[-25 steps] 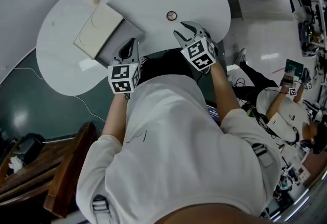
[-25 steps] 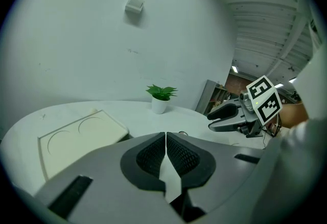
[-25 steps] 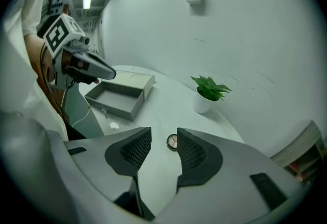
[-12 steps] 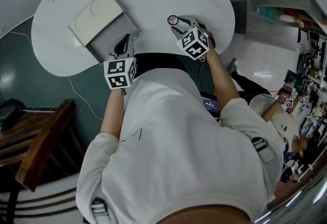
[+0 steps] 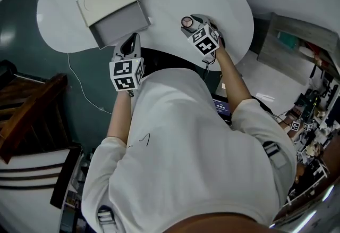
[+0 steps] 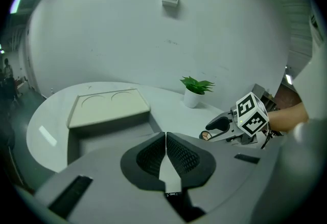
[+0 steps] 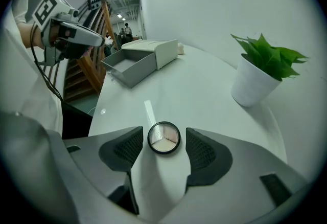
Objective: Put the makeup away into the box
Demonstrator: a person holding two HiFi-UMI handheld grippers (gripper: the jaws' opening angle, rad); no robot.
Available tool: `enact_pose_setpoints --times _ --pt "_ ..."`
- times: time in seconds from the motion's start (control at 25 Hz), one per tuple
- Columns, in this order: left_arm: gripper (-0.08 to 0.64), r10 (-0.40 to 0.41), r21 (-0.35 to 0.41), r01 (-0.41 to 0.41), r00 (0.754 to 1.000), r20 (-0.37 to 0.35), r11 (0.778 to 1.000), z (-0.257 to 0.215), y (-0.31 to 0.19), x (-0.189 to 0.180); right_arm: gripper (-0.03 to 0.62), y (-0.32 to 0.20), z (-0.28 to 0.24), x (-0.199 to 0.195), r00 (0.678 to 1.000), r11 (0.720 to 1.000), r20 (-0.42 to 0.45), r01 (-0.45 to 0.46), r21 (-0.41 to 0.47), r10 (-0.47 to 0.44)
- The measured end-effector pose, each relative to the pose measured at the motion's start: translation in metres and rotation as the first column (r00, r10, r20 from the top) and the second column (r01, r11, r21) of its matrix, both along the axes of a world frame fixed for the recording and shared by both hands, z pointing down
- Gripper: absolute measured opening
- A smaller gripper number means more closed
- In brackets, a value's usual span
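No words, brands, numbers or signs can be read anywhere. Only black-and-white square patterns are carried on the left marker cube (image 5: pixel 126 74) and the right marker cube (image 5: pixel 204 41); no letters are formed by them.

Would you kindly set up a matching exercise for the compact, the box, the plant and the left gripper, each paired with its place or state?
1 compact
2 box
3 plant
4 left gripper

a jaws together, empty
b green and leafy
c open, grey inside
d on the table, between the right gripper's jaws

Pairs: 1-d, 2-c, 3-b, 4-a.
The right gripper's jaws are opening, clear of the compact.
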State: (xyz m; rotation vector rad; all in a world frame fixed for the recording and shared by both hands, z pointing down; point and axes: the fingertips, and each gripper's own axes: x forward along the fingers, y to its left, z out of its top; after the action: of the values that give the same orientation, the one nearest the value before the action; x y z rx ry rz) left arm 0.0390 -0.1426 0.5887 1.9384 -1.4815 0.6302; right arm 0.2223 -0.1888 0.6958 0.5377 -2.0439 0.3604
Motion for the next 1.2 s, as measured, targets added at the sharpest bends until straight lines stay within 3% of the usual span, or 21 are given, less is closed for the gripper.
enact_pose_setpoints --times 0.36,0.44,0.68,1.2 --pt "0.025 -0.124 -0.001 0.124 0.992 0.004 0.992 0.005 0.017 0.001 0.239 -0.004 0.017 -0.002 0.998 0.998 0.005 0.056 -0.041 -0.056" --pt "0.025 -0.134 0.007 0.134 0.991 0.006 0.991 0.004 0.017 0.0 0.21 -0.002 0.018 -0.003 0.999 0.998 0.011 0.049 -0.05 -0.049" --pt "0.025 -0.141 0.028 0.141 0.99 0.002 0.99 -0.001 0.023 -0.009 0.21 -0.003 0.011 -0.01 0.999 0.999 0.03 0.017 -0.036 -0.016" --pt "0.025 -0.181 0.085 0.181 0.983 -0.011 0.98 -0.013 0.032 -0.062 0.21 -0.013 -0.05 -0.073 0.985 0.997 0.164 -0.067 0.046 0.059"
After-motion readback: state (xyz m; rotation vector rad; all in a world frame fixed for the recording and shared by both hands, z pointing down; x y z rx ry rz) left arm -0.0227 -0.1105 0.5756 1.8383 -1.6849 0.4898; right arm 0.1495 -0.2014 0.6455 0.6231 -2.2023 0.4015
